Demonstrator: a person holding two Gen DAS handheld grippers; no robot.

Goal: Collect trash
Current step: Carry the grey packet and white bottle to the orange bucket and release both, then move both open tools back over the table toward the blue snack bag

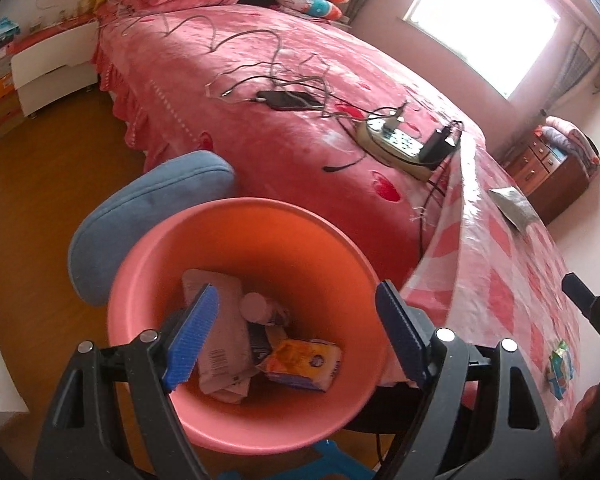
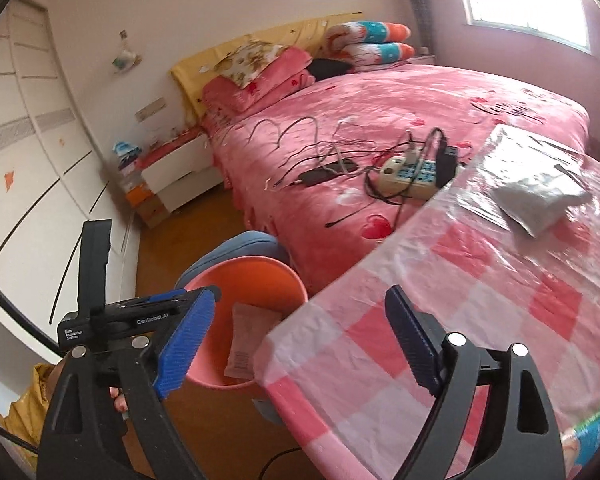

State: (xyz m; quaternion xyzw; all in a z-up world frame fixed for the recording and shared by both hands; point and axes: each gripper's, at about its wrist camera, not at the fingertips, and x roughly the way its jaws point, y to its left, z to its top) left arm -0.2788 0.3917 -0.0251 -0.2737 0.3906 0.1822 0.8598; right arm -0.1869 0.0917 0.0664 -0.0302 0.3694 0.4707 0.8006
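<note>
A pink trash bin (image 1: 148,264) stands on the floor beside the table and holds a white paper packet (image 1: 224,344), a small white bottle (image 1: 256,306) and a yellow tissue pack (image 1: 304,364). My left gripper (image 1: 296,336) hangs open and empty right over the bin. My right gripper (image 2: 300,344) is open and empty over the table's near corner, with the bin (image 2: 260,268) to its left. A silver foil bag (image 2: 540,200) lies far on the table; it also shows in the left wrist view (image 1: 512,204). A green wrapper (image 1: 560,368) lies at the near right (image 2: 592,432).
The table has a pink checked cloth (image 2: 440,320) under clear plastic. A pink bed (image 1: 260,92) behind it carries a power strip (image 2: 408,176), a phone (image 2: 328,172) and tangled cables. A blue cushion (image 1: 140,208) sits behind the bin. A white nightstand (image 2: 180,172) stands by the wardrobe.
</note>
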